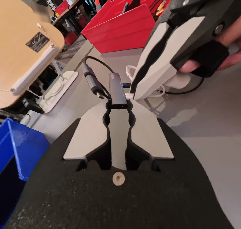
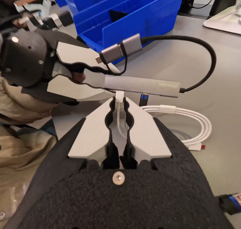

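Observation:
My left gripper (image 1: 119, 104) is shut on the near end of a grey USB hub (image 1: 116, 88) and holds it above the grey table; in the right wrist view the hub (image 2: 142, 85) lies crosswise. The hub's black cable (image 2: 203, 53) loops to a grey plug with an adapter (image 2: 120, 49) hanging in the air. My right gripper (image 2: 119, 99) is shut on a white cable plug (image 2: 119, 96) that sits in the hub's side. A black plug with a blue band (image 2: 143, 97) sits in the hub's side beside it. The white cable coil (image 2: 182, 121) lies on the table.
A red bin (image 1: 122, 27) stands at the back of the table in the left wrist view. A blue divided bin (image 2: 123, 16) stands behind the hub. A tan board on a white stand (image 1: 26, 53) is at the left. A person's sleeve (image 2: 19, 111) is at the left. My two grippers' fingertips are within a few centimetres of each other.

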{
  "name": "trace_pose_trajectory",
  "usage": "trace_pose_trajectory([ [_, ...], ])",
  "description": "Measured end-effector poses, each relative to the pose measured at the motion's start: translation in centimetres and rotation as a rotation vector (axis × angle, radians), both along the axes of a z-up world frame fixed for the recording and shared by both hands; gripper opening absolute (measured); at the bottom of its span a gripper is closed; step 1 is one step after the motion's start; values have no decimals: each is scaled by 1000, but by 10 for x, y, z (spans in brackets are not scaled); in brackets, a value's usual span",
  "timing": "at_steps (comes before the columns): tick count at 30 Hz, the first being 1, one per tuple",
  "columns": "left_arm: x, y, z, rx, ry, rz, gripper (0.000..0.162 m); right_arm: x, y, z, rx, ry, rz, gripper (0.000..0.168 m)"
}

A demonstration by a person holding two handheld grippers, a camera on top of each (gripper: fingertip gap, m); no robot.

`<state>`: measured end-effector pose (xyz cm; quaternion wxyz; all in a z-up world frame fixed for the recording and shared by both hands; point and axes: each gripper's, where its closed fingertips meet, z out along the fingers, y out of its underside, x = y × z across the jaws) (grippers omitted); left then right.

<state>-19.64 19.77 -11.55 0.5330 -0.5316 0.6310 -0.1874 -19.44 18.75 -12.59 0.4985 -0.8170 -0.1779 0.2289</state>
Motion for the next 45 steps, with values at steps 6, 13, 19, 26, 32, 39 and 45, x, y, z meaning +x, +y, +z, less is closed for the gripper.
trace_pose_trajectory([
  [6, 0, 3, -3, -39, 21, 88, 24, 3, -1, -2, -73, -22, -15, 11],
  [13, 4, 1, -4, -41, 27, 137, 24, 9, -7, -4, -101, -75, -7, 11],
  [19, 9, 1, -9, 20, 42, 181, 24, 14, -7, -11, -136, -79, -45, 11],
  [26, 16, 0, -12, 16, 36, 198, 24, 21, -9, -14, -158, -68, -69, 11],
  [32, 18, 1, -14, -18, 38, 208, 24, 24, -9, -16, -169, -85, -74, 11],
  [39, -13, 58, 37, 9, -129, 373, 24, 11, -23, -33, -226, -121, -16, 11],
  [45, -18, 63, 7, -46, -34, 369, 24, -9, -42, -41, -250, -117, 166, 11],
])
